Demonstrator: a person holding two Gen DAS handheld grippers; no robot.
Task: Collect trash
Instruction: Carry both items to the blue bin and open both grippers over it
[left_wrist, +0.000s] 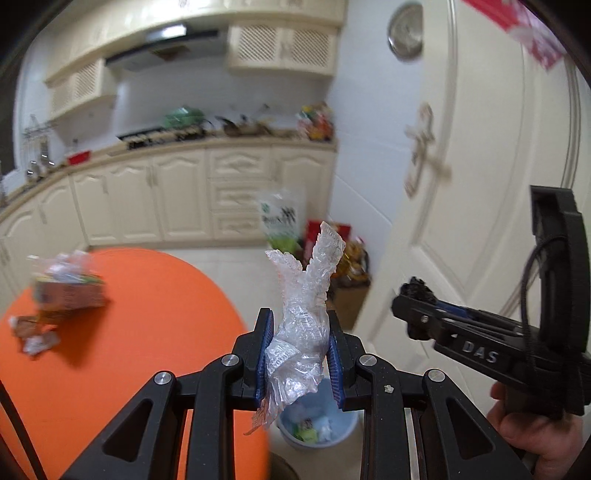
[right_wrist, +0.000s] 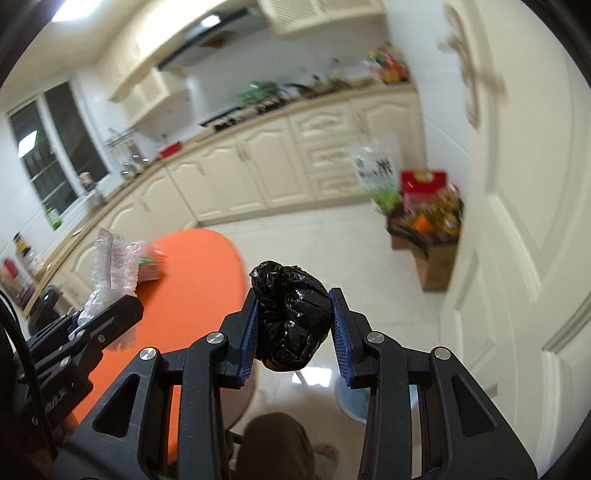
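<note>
My left gripper is shut on a crumpled clear plastic wrapper that sticks up between its blue pads. Below it on the floor stands a light blue trash bin with scraps inside. My right gripper is shut on a black crumpled plastic ball. In the left wrist view the right gripper shows at the right with the black ball at its tip, held by a hand. In the right wrist view the left gripper shows at the left with the clear wrapper.
A round orange table at left carries a carton and crumpled scraps. Cream kitchen cabinets line the far wall. A white door stands at right, with a box of groceries on the floor beside it.
</note>
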